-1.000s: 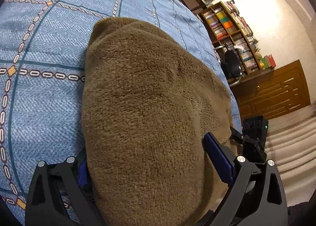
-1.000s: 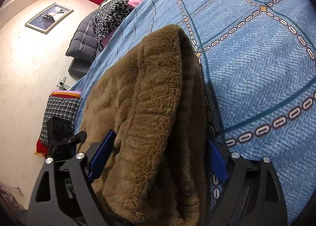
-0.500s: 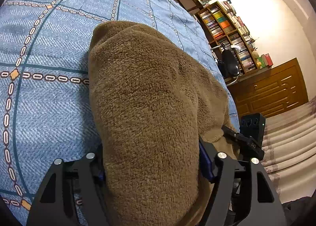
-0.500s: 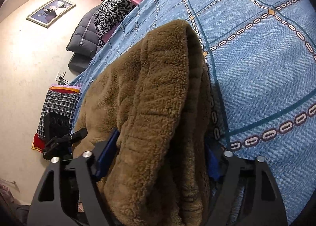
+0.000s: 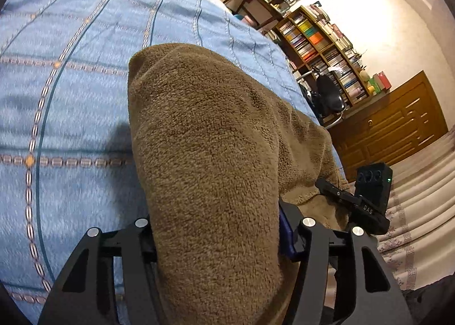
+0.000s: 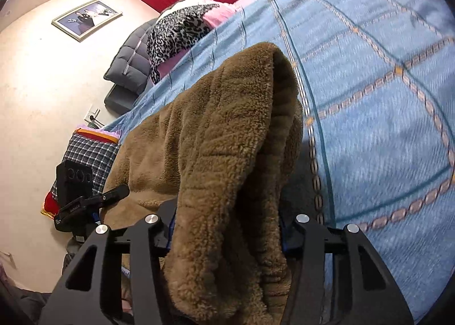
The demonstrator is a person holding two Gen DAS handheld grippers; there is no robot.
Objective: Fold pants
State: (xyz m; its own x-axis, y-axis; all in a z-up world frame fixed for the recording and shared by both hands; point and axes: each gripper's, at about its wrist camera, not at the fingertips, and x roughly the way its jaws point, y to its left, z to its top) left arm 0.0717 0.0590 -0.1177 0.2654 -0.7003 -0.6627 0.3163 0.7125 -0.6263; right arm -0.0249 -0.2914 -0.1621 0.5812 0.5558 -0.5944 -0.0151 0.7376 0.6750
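Two wrist views, both looking down over a bed w/ a light blue quilted bedspread (image 5: 71,114) patterned in chain-link lines. Thick brown fleece pants (image 5: 210,154) are lying on it near the front edge, already doubled over, bulky and plush. In the left view the left gripper (image 5: 219,239), black w/ blue pads, is at 6 o'clock; its jaws are closing, about half open, w/ a fat wad of fleece between them and pressing both sides. From there the fabric is running up toward 11 o'clock, ending in a rounded end on the bedspread. In the right view the right gripper (image 6: 227,235) is also at 6 o'clock, jaws closing at roughly half width, squeezing a folded, ribbed-looking edge of the same pants (image 6: 227,154); the cloth is rising toward 12 o'clock, and more is spreading to 9 o'clock toward the other gripper. Judging from both views, the long axis is running side to side betw. the two grippers, along the near bed edge; the short axis is pointing away across the bed. Handling guess: soft, floppy, light for its bulk, grippy not slippery, not fragile; it'll sag betw. holds. Best held at both near corners through all layers, as here. Bookshelves (image 5: 321,41) at 2 o'clock in the left view; a framed picture (image 6: 86,18) at 10 o'clock in the right.
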